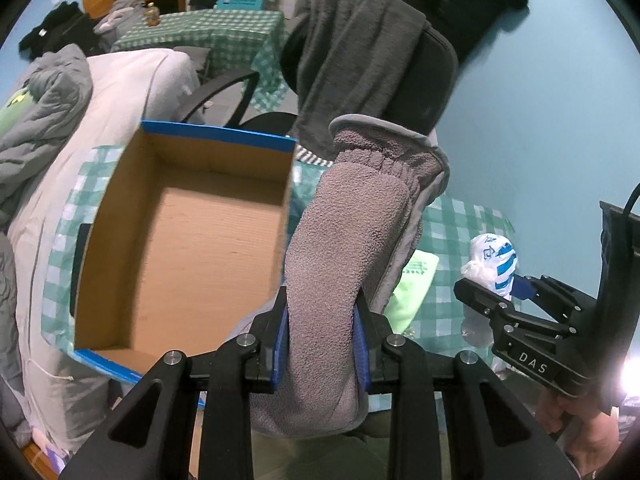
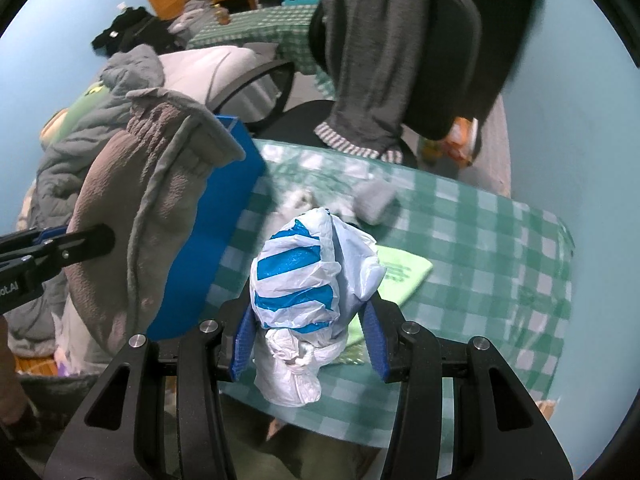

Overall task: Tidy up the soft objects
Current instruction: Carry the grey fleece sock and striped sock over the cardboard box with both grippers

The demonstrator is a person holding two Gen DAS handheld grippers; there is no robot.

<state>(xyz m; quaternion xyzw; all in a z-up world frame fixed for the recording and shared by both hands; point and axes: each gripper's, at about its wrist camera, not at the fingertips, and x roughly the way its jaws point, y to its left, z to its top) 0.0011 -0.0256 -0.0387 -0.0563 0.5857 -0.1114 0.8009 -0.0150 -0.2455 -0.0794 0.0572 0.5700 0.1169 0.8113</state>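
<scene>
My left gripper (image 1: 320, 340) is shut on a grey fleece mitten (image 1: 352, 248), which hangs above the table just right of an open cardboard box (image 1: 180, 240) with blue outer walls. The same mitten (image 2: 148, 208) and the left gripper's fingers (image 2: 80, 246) show at the left of the right wrist view, in front of the blue box (image 2: 208, 240). My right gripper (image 2: 310, 340) is shut on a knotted white plastic bag with blue stripes (image 2: 308, 280), lifted over the green checked tablecloth (image 2: 480, 248). In the left wrist view the right gripper (image 1: 508, 288) holds that bag (image 1: 494, 260) at the far right.
A light green cloth (image 2: 404, 270) and a small grey bundle (image 2: 376, 200) lie on the table. A dark chair (image 2: 400, 60) draped with grey clothing stands behind it. Grey and white bedding (image 1: 60, 140) piles up left of the box. A second checked table (image 1: 208, 36) stands far back.
</scene>
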